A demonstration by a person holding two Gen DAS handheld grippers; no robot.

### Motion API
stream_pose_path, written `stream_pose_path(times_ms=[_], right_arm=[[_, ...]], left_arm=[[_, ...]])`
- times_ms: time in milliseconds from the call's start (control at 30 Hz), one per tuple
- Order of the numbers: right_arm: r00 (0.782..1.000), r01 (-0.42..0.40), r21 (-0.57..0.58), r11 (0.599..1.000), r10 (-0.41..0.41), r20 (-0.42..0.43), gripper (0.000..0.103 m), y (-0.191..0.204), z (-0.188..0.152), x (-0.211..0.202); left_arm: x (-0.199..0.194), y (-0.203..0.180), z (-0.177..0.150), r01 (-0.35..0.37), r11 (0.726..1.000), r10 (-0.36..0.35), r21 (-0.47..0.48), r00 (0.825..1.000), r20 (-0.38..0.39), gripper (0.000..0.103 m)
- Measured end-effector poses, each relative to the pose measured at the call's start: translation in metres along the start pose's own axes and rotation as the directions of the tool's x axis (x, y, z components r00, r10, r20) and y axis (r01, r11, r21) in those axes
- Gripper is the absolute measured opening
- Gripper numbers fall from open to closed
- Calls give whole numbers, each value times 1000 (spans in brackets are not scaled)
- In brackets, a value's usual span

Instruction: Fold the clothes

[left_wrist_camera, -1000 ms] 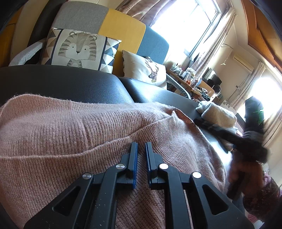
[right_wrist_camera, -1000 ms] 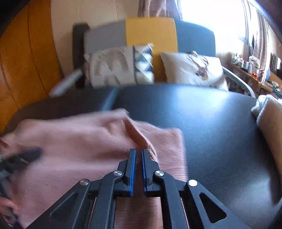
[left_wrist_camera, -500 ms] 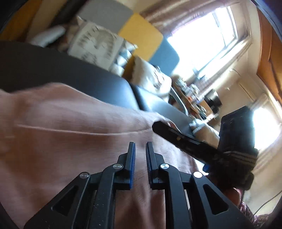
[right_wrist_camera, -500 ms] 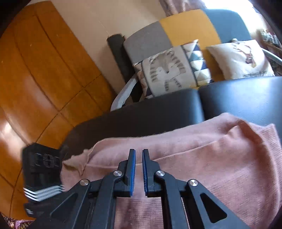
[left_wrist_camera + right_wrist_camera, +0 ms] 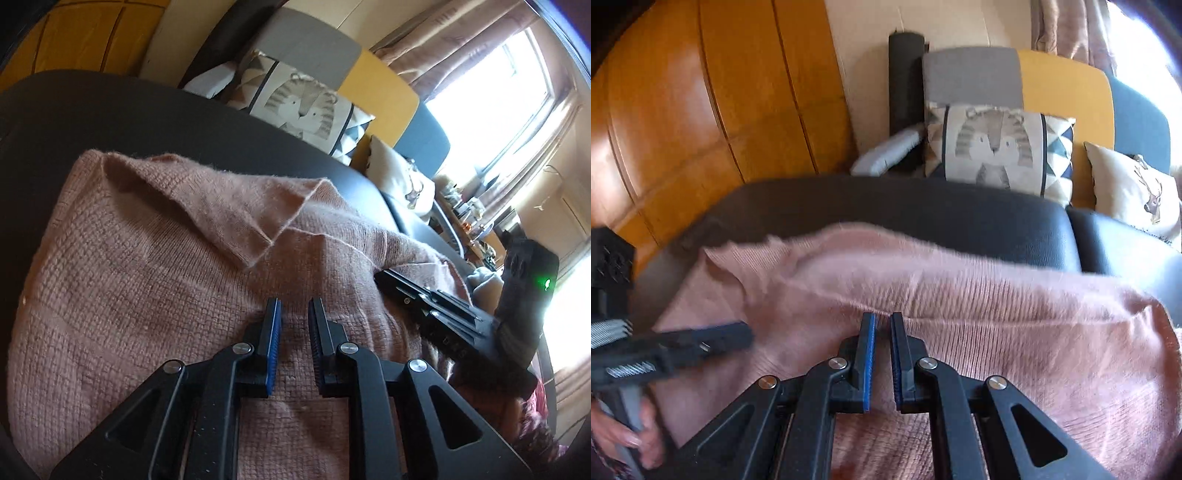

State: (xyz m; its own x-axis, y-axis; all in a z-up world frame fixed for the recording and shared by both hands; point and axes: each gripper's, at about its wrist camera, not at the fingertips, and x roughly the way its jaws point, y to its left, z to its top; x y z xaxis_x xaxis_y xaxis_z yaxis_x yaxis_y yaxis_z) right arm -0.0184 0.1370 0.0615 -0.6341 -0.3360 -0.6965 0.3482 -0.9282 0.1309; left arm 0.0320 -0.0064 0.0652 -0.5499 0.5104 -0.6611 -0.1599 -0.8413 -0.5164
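Both grippers over the pink sweater: left gripper slightly parted, empty; right gripper nearly clenched, empty. Loose flap lies at twelve o'clock, left nearer.

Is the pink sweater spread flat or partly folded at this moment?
Partly folded. On the pink sweater, a flap is doubled back over the body, its edge ending in a corner; the rest lies on the black cushion.

The right tool, nearly closed and empty, is hovering over the pink sweater, which is lying before the tiger cushion.
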Motion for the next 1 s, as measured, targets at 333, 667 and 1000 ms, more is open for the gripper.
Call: stream_pose_path(times_ms=[333,667,1000], right_arm=[[997,-62,69,996,58,59,5,-18,-13,5],[996,-47,53,997,43,83,5,-13,-17,4],[994,-53,52,997,48,94,5,-13,-19,3]], left_arm=[[29,-1,35,-105,992,111,76,990,-82,17],[28,66,91,-285,957,287,-51,957,32,17],[0,121,73,-111,970,125,-214,991,54,26]])
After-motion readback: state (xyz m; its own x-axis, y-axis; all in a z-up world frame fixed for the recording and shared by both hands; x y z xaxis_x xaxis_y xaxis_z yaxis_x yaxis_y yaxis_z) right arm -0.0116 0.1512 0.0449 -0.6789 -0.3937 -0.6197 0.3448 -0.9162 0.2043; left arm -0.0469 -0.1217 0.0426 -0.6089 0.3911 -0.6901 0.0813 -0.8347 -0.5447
